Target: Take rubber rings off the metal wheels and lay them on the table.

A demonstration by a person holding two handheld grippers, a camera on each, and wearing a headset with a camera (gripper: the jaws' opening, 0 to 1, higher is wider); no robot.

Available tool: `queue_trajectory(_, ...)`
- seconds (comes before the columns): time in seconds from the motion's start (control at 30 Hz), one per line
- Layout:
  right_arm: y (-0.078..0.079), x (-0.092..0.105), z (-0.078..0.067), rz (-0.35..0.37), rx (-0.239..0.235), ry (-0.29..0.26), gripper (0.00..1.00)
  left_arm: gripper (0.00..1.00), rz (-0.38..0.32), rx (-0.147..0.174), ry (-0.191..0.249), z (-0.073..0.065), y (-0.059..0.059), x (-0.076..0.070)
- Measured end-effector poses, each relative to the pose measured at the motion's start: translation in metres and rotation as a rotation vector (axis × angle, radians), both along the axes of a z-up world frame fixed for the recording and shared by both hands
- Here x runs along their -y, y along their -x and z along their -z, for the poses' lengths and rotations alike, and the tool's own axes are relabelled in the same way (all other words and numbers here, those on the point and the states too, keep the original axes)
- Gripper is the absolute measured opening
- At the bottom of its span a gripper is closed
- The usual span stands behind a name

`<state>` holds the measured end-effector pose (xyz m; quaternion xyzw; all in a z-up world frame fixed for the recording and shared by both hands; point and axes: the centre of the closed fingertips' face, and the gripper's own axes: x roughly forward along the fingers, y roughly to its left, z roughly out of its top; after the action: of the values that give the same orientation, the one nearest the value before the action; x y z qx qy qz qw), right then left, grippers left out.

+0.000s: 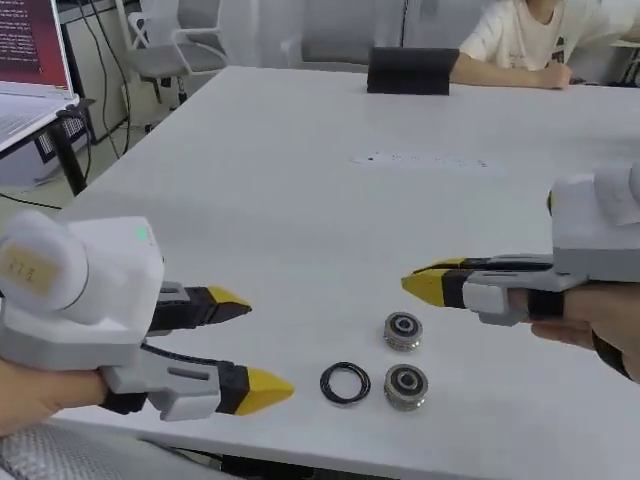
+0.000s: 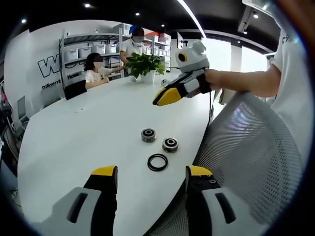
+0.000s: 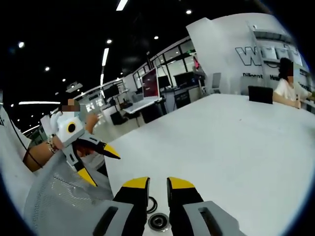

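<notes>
Yellow-tipped left tool point(image 1: 255, 345), nearest, at the near left edge of the white worktop point(image 1: 300, 180): jaws spread wide, nothing between them, tips pointing right toward the parts. Just right of its near jaw tip, one loose black rubber ring point(image 1: 345, 384) lies flat on the worktop. Immediately right of the ring, close but not touching, the near metal wheel point(image 1: 406, 386) lies flat; the far metal wheel point(image 1: 403, 330) lies just behind it, apart from it. Whether either wheel carries a ring cannot be told from these views. Right tool point(image 1: 412, 279), entering from the right in a hand point(image 1: 590, 320), points left above the worktop, a little beyond the far wheel: jaws drawn to a narrow gap, holding nothing. At the far edge of the worktop, a black flat case point(image 1: 407, 71) stands beside a seated person point(image 1: 520, 40). Off the worktop, far left: an open laptop point(image 1: 30, 60) and a grey chair point(image 1: 170, 50).
</notes>
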<state>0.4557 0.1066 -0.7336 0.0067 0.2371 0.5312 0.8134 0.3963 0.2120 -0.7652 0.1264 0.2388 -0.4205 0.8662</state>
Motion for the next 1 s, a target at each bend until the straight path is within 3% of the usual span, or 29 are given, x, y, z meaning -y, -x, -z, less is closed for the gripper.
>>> queue_trajectory(0.4,0.025,0.022,-0.026,-0.032,0.091,-0.052,0.35,0.56,0.001,0.001,0.032,-0.005,0.002,0.003)
queue_trajectory(0.53,0.034,0.04,-0.018,-0.026,0.113,-0.005,0.41,0.67,0.009,-0.01,0.052,-0.007,0.004,0.008)
queue_trajectory(0.67,0.038,0.063,-0.008,0.013,0.114,0.036,0.48,0.71,0.018,-0.014,0.06,-0.007,0.007,0.01)
queue_trajectory(0.87,0.042,0.086,-0.004,0.075,0.114,0.044,0.58,0.77,0.018,-0.012,0.103,-0.012,0.007,0.011)
queue_trajectory(1.0,0.048,0.098,0.006,0.101,0.102,0.068,0.64,0.87,0.008,-0.033,0.09,-0.006,0.005,0.005)
